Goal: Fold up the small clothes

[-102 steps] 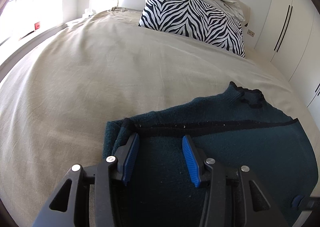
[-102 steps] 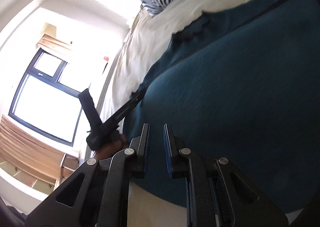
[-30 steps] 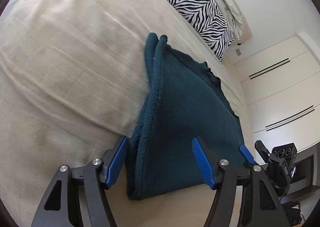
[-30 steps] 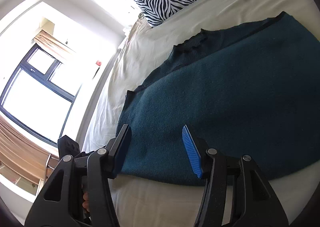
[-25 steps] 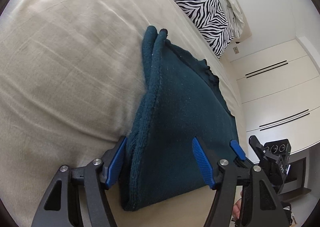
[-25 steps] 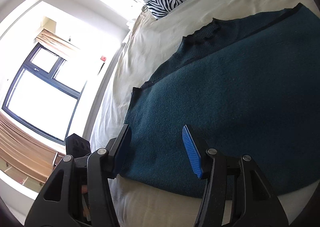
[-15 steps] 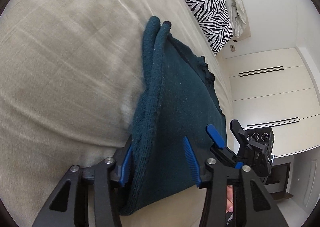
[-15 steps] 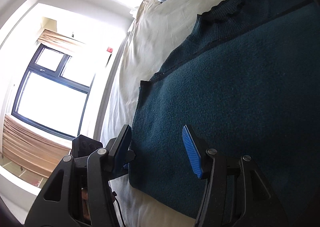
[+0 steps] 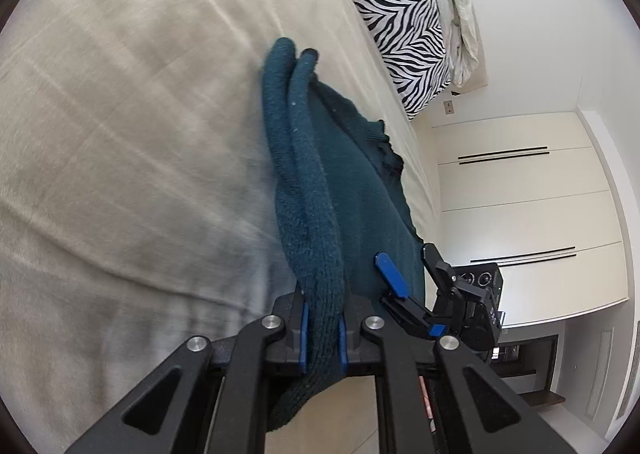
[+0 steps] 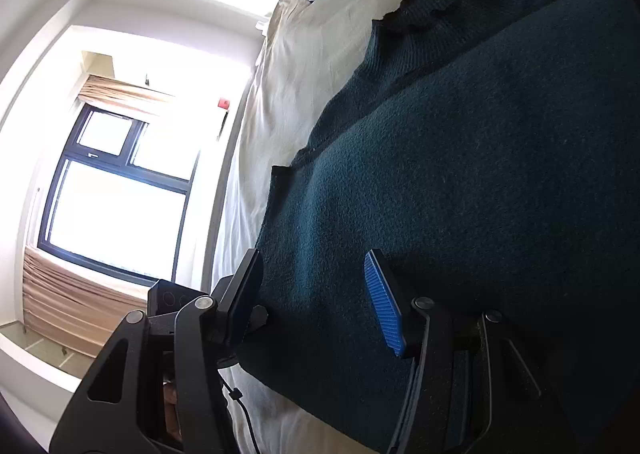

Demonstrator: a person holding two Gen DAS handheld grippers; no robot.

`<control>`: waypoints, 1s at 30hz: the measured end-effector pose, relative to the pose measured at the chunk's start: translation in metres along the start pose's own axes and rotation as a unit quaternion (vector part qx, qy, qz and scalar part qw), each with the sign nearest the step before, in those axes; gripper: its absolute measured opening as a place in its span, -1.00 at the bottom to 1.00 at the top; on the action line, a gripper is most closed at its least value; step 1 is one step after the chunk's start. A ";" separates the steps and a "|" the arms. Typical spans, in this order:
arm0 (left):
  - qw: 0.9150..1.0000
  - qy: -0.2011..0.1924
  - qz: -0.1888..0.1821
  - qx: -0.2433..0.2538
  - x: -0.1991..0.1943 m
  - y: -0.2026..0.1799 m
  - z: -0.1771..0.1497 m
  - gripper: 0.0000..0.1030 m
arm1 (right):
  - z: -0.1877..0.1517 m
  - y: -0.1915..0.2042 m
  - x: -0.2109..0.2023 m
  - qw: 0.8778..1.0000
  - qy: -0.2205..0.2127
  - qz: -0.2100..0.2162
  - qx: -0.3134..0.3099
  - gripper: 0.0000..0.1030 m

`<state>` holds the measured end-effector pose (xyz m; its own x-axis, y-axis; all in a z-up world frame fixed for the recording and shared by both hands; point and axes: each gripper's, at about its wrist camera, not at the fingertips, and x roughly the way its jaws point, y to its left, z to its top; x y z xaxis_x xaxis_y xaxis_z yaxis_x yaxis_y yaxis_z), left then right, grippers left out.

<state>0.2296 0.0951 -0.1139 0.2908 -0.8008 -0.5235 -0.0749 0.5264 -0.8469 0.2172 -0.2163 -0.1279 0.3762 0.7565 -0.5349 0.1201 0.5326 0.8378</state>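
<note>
A dark teal knitted sweater point(image 9: 344, 190) lies folded on a beige bed point(image 9: 120, 134). My left gripper point(image 9: 322, 334) is shut on the sweater's near folded edge, which bulges between its blue pads. The right gripper shows in the left wrist view point(image 9: 404, 294), open beside the sweater's other near corner. In the right wrist view the sweater point(image 10: 480, 174) fills the frame, its ruffled collar at the top. My right gripper point(image 10: 316, 294) is open and straddles the sweater's near hem, with cloth between the jaws.
A zebra-print pillow point(image 9: 396, 14) and a pale crumpled duvet point(image 9: 460, 14) lie at the head of the bed. White wardrobe doors point(image 9: 520, 194) stand past the bed's right side. A bright window point(image 10: 112, 194) is on the left.
My left gripper has closed from wide open onto the sweater's folded edge. My right gripper has moved in closer over the near hem and stays open.
</note>
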 end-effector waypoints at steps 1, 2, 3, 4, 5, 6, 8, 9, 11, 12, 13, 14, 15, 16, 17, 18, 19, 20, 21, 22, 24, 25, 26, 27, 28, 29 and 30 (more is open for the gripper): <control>1.000 -0.001 -0.001 0.011 0.001 -0.012 -0.001 -0.78 | 0.002 -0.003 -0.006 1.000 -0.005 0.008 0.005 0.01; 1.000 -0.002 -0.003 0.023 0.002 -0.025 -0.002 -0.78 | 0.004 -0.005 -0.013 1.000 -0.011 0.015 0.012 0.01; 0.999 -0.002 -0.004 0.036 0.006 -0.039 -0.003 -0.78 | 0.007 -0.009 -0.020 0.999 -0.016 0.024 0.018 0.04; 0.999 -0.001 -0.004 0.050 0.010 -0.053 -0.004 -0.78 | 0.010 -0.014 -0.028 0.999 -0.021 0.035 0.027 0.04; 0.998 0.000 -0.004 0.064 0.017 -0.068 -0.006 -0.78 | 0.014 -0.021 -0.037 0.998 -0.028 0.045 0.036 0.04; 0.997 0.003 -0.005 0.077 0.024 -0.083 -0.008 -0.78 | 0.017 -0.028 -0.051 0.997 -0.035 0.055 0.045 0.04; 0.994 0.013 -0.016 0.103 0.046 -0.114 -0.015 -0.78 | 0.024 -0.041 -0.074 0.994 -0.052 0.072 0.063 0.04; 0.993 0.021 -0.019 0.119 0.060 -0.130 -0.020 -0.79 | 0.028 -0.048 -0.086 0.992 -0.062 0.080 0.071 0.04; 0.988 0.041 -0.016 0.147 0.094 -0.156 -0.032 -0.79 | 0.036 -0.063 -0.111 0.989 -0.080 0.090 0.085 0.04; 0.986 0.055 -0.017 0.157 0.114 -0.165 -0.039 -0.78 | 0.039 -0.072 -0.122 0.988 -0.089 0.091 0.092 0.10; 0.984 0.069 -0.020 0.163 0.134 -0.171 -0.046 -0.78 | 0.042 -0.080 -0.133 0.986 -0.099 0.093 0.100 0.16; 0.983 0.082 -0.021 0.165 0.153 -0.172 -0.052 -0.75 | 0.045 -0.089 -0.144 0.983 -0.108 0.094 0.111 0.17; 0.982 0.093 -0.021 0.163 0.170 -0.172 -0.056 -0.73 | 0.046 -0.097 -0.152 0.981 -0.115 0.098 0.121 0.18; 0.982 0.104 -0.013 0.159 0.186 -0.170 -0.060 -0.61 | 0.048 -0.106 -0.161 0.979 -0.120 0.103 0.130 0.18; 0.981 0.113 -0.005 0.157 0.197 -0.167 -0.063 -0.53 | 0.049 -0.115 -0.169 0.977 -0.124 0.104 0.140 0.18; 0.981 0.116 -0.002 0.156 0.202 -0.166 -0.067 -0.49 | 0.049 -0.121 -0.173 0.976 -0.124 0.105 0.146 0.18; 0.981 0.117 -0.012 0.157 0.202 -0.165 -0.071 -0.35 | 0.049 -0.126 -0.174 0.975 -0.121 0.108 0.149 0.18; 0.980 0.114 -0.019 0.163 0.197 -0.166 -0.073 -0.10 | 0.049 -0.129 -0.175 0.976 -0.118 0.107 0.150 0.18; 0.980 0.107 -0.024 0.169 0.190 -0.168 -0.075 -0.05 | 0.049 -0.131 -0.177 0.977 -0.116 0.107 0.147 0.18; 0.979 0.099 -0.028 0.175 0.182 -0.170 -0.075 -0.02 | 0.050 -0.131 -0.176 0.978 -0.112 0.106 0.142 0.18; 0.977 0.085 -0.038 0.190 0.164 -0.174 -0.075 -0.02 | 0.051 -0.125 -0.168 0.980 -0.109 0.093 0.137 0.18; 0.978 0.077 -0.030 0.194 0.157 -0.173 -0.073 -0.02 | 0.052 -0.122 -0.162 0.982 -0.107 0.084 0.134 0.18; 0.978 0.069 -0.019 0.197 0.151 -0.170 -0.070 -0.02 | 0.054 -0.120 -0.160 0.984 -0.105 0.067 0.130 0.18; 0.978 0.065 -0.011 0.198 0.145 -0.164 -0.071 -0.02 | 0.054 -0.117 -0.161 0.985 -0.105 0.047 0.126 0.18; 0.979 0.062 -0.005 0.194 0.141 -0.158 -0.069 -0.02 | 0.056 -0.112 -0.164 0.987 -0.110 0.019 0.120 0.18; 0.981 0.060 -0.001 0.187 0.135 -0.149 -0.071 -0.02 | 0.057 -0.108 -0.169 0.987 -0.117 -0.009 0.111 0.18; 0.982 0.058 -0.001 0.178 0.133 -0.142 -0.069 -0.02 | 0.057 -0.105 -0.173 0.987 -0.121 -0.029 0.102 0.18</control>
<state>0.2134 -0.1059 -0.0694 0.1777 -0.8182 -0.5467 0.2694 0.5748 -0.7727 0.1922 -0.4243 -0.1168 0.5682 0.6010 -0.5621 0.3208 0.4673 0.8239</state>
